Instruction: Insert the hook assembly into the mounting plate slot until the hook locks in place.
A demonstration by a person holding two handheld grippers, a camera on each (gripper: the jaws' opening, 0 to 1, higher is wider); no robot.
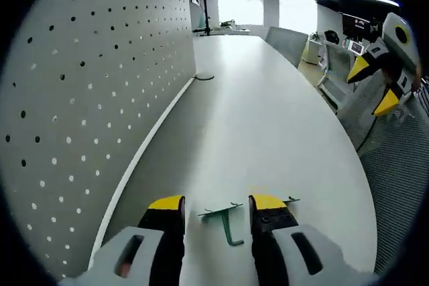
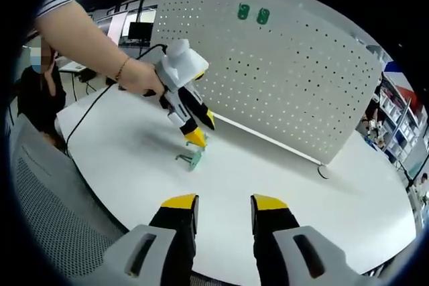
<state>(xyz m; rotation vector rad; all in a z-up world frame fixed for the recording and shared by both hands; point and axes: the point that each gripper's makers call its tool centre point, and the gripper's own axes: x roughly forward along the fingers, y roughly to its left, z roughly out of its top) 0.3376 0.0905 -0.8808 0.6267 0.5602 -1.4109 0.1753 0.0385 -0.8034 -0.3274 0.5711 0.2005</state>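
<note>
The green hook (image 1: 228, 222) lies on the white tabletop (image 1: 268, 118), between the parted jaws of the left tool (image 1: 218, 205), which grips nothing. The right tool (image 2: 224, 202) hangs released above the tabletop edge, well apart from the pegboard (image 2: 281, 72).

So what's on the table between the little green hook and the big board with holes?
Nothing. In the right gripper view, bare white table runs from the green hook to the pegboard. The left gripper hangs over the hook, jaws open.
</note>
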